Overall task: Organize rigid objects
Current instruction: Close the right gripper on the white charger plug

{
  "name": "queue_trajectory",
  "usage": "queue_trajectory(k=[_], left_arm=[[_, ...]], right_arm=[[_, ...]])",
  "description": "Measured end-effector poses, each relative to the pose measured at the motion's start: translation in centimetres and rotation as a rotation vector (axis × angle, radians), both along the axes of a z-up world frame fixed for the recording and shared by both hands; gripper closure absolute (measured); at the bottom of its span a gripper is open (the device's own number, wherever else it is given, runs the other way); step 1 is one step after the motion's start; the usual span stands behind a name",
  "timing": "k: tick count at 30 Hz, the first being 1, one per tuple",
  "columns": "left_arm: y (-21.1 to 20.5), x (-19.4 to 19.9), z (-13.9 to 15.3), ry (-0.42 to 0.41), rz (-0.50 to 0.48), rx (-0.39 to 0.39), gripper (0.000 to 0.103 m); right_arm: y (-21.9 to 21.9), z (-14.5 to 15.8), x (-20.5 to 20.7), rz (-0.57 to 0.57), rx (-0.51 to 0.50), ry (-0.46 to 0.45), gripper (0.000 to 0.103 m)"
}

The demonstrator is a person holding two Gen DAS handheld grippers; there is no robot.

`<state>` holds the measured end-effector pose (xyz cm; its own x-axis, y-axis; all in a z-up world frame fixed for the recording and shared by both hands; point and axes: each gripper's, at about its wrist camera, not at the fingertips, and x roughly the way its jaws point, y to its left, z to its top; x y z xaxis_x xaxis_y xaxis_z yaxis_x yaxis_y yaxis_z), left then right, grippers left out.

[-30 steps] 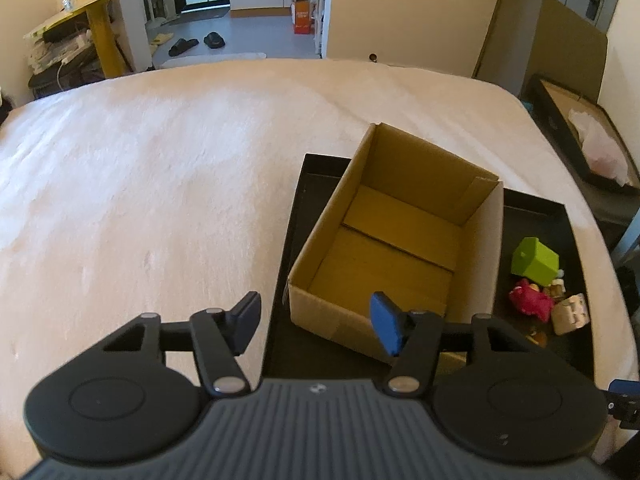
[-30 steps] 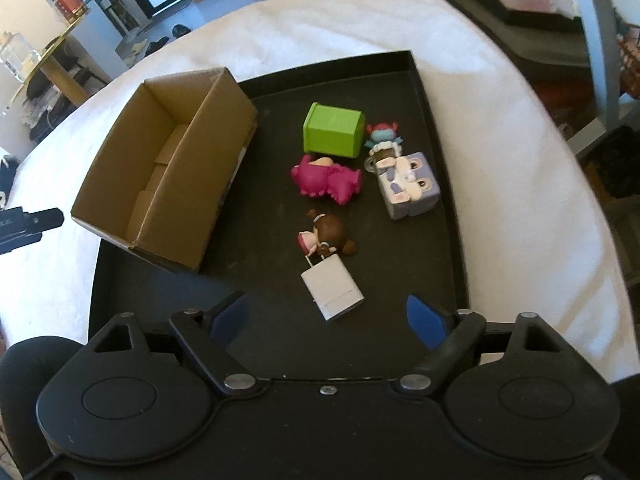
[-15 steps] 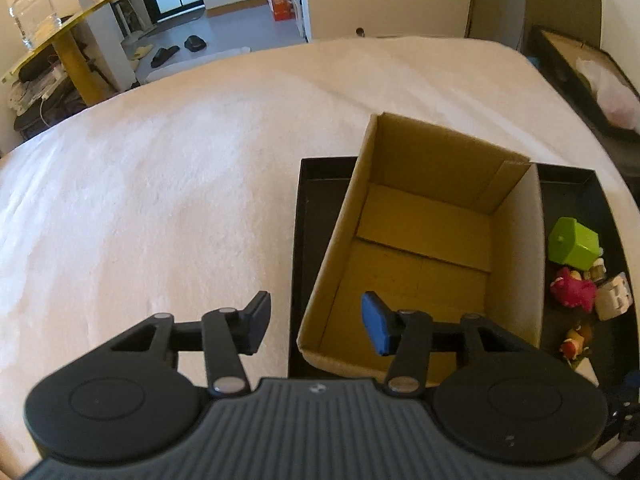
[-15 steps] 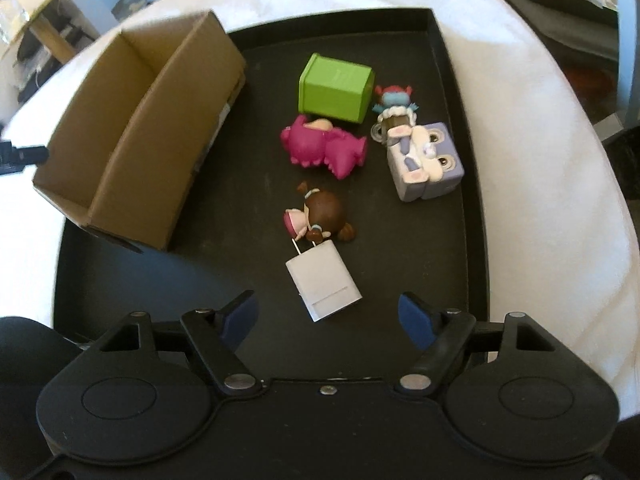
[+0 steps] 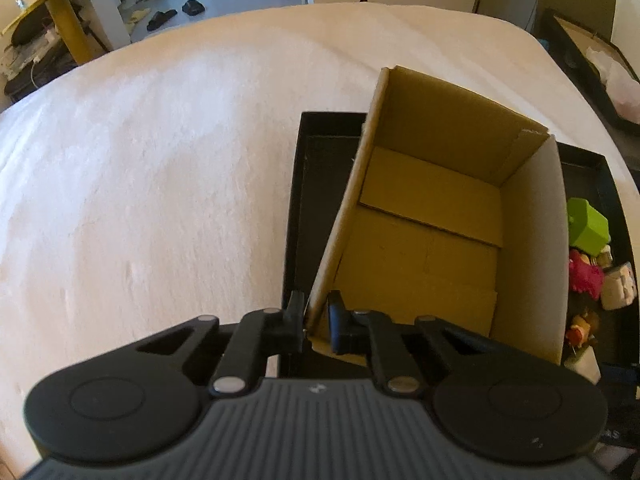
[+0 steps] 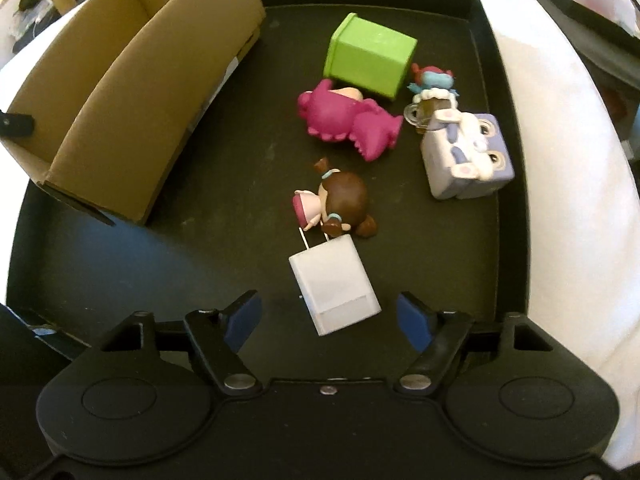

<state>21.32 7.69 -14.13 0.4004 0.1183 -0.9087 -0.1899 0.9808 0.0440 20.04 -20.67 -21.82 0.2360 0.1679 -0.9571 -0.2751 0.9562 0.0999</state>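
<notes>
Since a second ago both hand-held grippers are sitting lower: the left hand-held gripper is clamping the near corner wall of the empty corrugated cardboard box, while the right hand-held gripper, jaws just narrowing but apart, is straddling the smooth white block without touching it. Box and toys are lying in the black tray on the white bed (no writing readable): green cube, magenta figure, brown-haired doll, lavender cube.
</notes>
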Motion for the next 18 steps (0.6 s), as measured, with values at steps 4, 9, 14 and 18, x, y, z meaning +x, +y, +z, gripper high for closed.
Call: queue_trajectory(k=[4, 9, 14, 18], left_arm=[[-0.5, -1.2, 0.2, 0.010, 0.000, -0.006, 0.093], [-0.7, -2.5, 0.3, 0.008, 0.021, -0.033, 0.094], [-1.4, -3.5, 0.5, -0.006, 0.007, -0.043, 0.094], [-1.5, -4.4, 0.7, -0.021, -0.003, -0.051, 0.094]], right_arm=[[0.1, -0.5, -0.2, 0.015, -0.016, 0.008, 0.058], [-0.5, -0.1, -0.2, 0.011, 0.012, -0.025, 0.065], [-1.8, 0.5, -0.2, -0.027, 0.065, -0.018, 0.066], [-2.4, 1.6, -0.1, -0.036, 0.081, -0.033, 0.067]])
